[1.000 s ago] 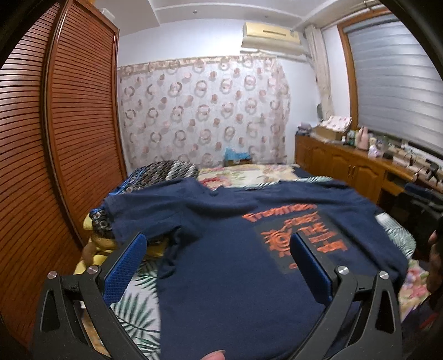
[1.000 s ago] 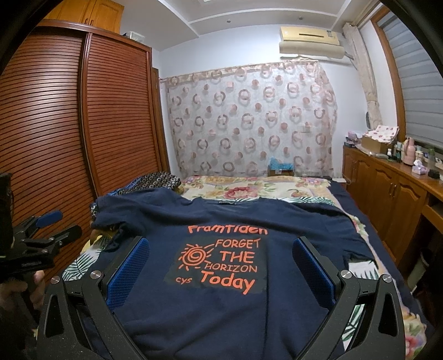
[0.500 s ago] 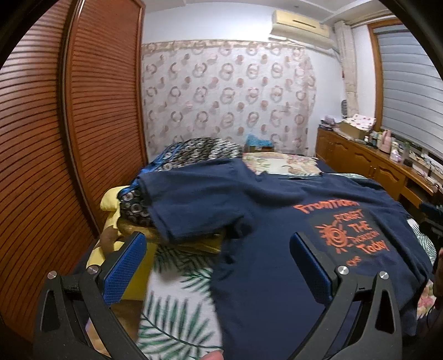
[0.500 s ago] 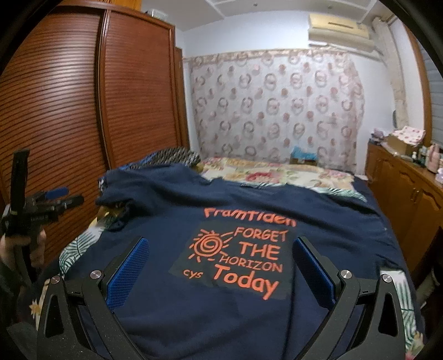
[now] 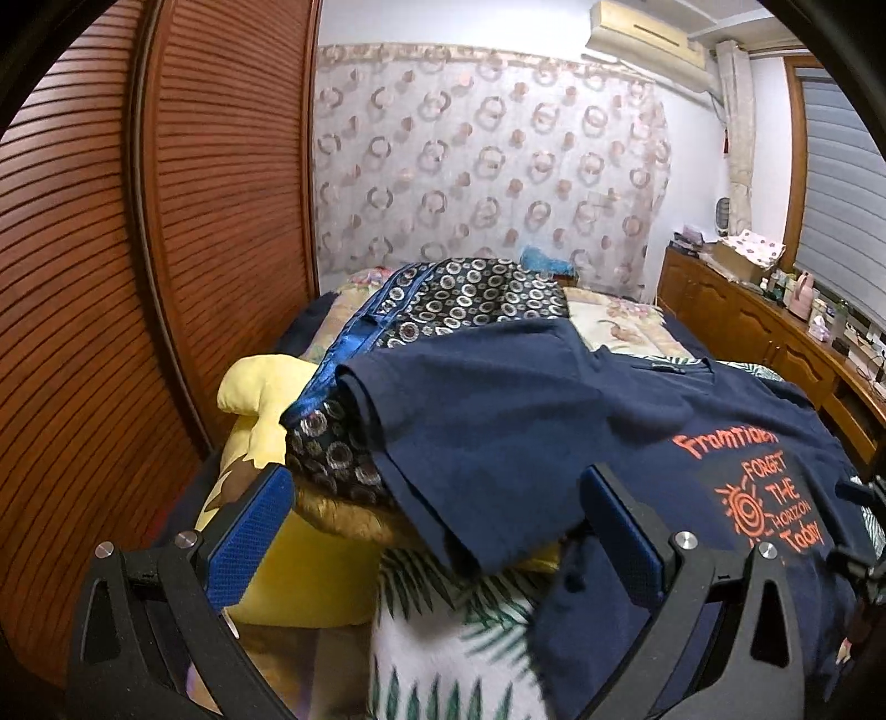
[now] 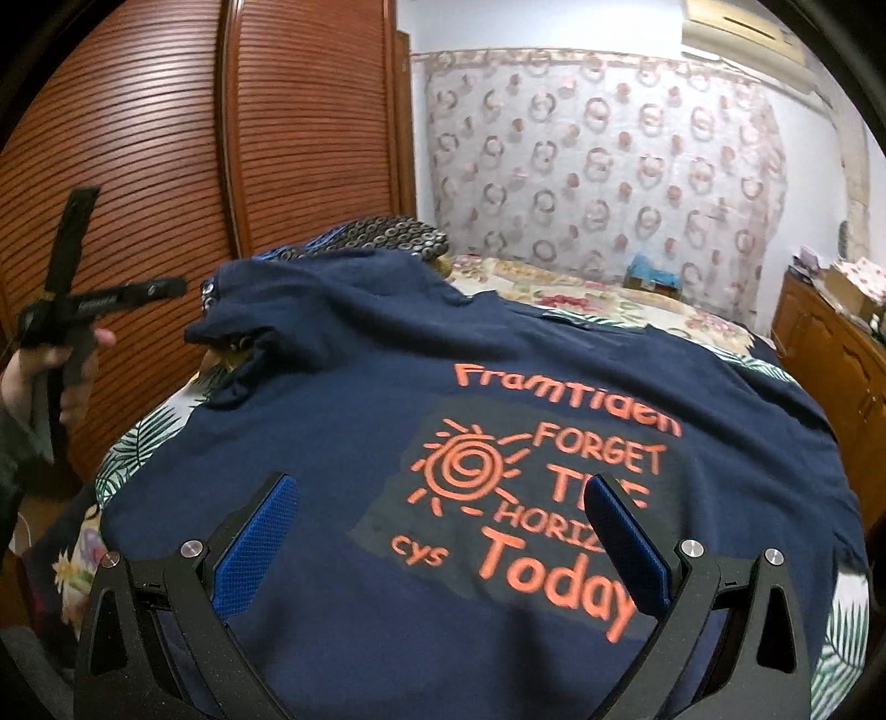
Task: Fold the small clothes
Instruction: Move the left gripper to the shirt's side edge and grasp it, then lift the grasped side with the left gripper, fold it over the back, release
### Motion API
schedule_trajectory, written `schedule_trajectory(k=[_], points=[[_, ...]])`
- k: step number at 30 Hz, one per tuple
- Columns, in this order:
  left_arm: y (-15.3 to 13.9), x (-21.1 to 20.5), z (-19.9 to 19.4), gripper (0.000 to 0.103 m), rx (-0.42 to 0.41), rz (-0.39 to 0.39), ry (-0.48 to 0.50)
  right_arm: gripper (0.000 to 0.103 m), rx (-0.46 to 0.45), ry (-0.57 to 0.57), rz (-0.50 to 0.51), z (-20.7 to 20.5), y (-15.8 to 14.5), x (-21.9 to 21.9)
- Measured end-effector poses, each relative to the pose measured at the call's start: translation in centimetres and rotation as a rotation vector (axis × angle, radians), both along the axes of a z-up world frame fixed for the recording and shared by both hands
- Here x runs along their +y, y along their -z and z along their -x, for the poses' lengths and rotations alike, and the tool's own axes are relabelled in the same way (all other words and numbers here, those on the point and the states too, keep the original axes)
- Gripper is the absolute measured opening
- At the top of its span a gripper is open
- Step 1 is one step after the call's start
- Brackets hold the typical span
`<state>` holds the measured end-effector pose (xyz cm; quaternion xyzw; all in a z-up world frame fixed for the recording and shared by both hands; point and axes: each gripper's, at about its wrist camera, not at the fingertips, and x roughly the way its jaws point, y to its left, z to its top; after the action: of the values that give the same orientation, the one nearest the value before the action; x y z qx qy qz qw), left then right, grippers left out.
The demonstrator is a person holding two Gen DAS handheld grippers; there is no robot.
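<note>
Both tools gape, empty, above navy T-shirt (image 6: 387, 387); blurred hem.

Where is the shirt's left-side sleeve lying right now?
In the left wrist view the sleeve lies centre frame, draped over the ring-patterned dark cloth and yellow cushion by the louvred wardrobe, just beyond the open left gripper.

navy t-shirt (image 6: 387, 443) on leaf-print bed (image 5: 443, 664)

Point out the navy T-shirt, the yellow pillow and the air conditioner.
navy T-shirt (image 6: 343, 554): right wrist view, plain fabric left of the orange print.
yellow pillow (image 5: 252, 387): left wrist view, its upper corner.
air conditioner (image 5: 645, 33): left wrist view, middle of its front panel.
</note>
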<state>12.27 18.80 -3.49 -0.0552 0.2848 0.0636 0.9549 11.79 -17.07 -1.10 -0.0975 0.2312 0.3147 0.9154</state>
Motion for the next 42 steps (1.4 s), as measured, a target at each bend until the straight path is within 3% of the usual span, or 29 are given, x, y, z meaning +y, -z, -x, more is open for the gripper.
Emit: schedule_trajectory(k=[7,10,12,14,20,22,24,33,42], points=[[0.2,2.4,-3.7,0.103,0.071,0.059,-0.004,0.103,0.003,-0.026,0.01,-1.6,-0.2,1.3],[0.3,3.3,-4.6,0.088,0.08,0.096,0.016,0.103,-0.005,-0.028,0.021,-1.2,0.3,1.5],[0.3,3.4,-5.0,0.07,0.089,0.108,0.034,0.103,-0.004,-0.027,0.025,-1.2,0.5,1.7],[0.2,3.3,-5.1,0.059,0.083,0.11,0.052,0.103,-0.001,-0.023,0.031,-1.4,0.7,1.8],[0.8,3.3,-6.1,0.035,0.138,0.078,0.059,0.103,0.008,-0.01,0.052,-1.7,1.2,2.8],[1.0,3.2,-6.3,0.025,0.147,0.067,0.053,0.103,0.037,-0.012,0.042,-2.2,1.3,2.7],[0.5,2.9,-6.1,0.008,0.129,0.044,0.05,0.103,0.046,-0.01,0.029,-2.3,1.2,2.5],[-3.5,-1.3,-5.6,0.004,0.061,-0.038,0.145,0.103,0.065,0.003,0.014,-2.6,1.3,2.1],[-6.5,-11.8,-7.8,0.004,0.051,-0.101,0.356,0.102,0.091,0.01,-0.002,-2.9,1.4,1.8]])
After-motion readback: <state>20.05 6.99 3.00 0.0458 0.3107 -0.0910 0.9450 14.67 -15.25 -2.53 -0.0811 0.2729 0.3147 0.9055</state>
